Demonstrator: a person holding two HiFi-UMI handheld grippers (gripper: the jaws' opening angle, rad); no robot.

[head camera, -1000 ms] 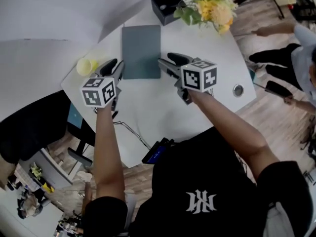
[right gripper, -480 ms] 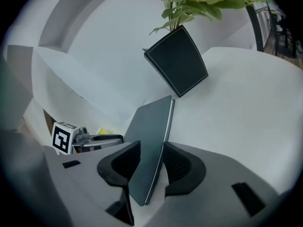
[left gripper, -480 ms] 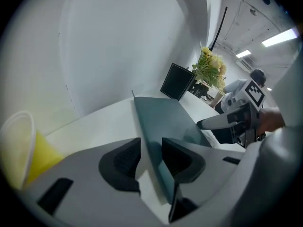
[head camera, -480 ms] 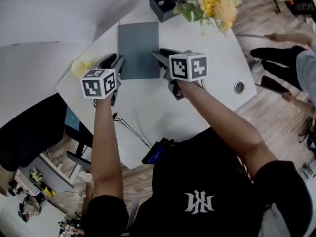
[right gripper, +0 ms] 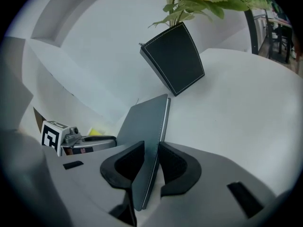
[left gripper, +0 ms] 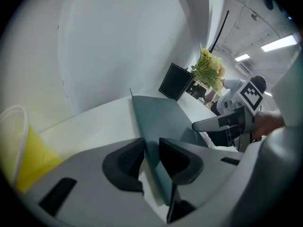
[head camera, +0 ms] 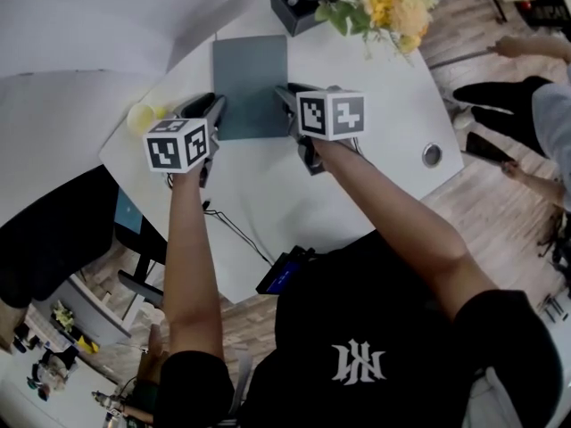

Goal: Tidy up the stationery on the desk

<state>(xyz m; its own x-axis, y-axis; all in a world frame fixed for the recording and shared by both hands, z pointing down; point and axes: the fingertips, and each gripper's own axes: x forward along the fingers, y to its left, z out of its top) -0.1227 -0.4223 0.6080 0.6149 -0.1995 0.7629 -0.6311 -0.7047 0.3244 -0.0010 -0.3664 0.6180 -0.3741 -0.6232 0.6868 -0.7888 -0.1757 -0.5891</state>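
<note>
Notebook [head camera: 250, 83] lies mid-tabletop [head camera: 375, 105], long axis toward the far edge, with the left hand-held gripper [head camera: 212, 114] pinching its near left edge and the right hand-held gripper [head camera: 287, 96] its near right edge, both jaws having just been closing, equally near.

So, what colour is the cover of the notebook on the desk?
The notebook has a plain dark grey-green cover; the head view shows it best.
</note>
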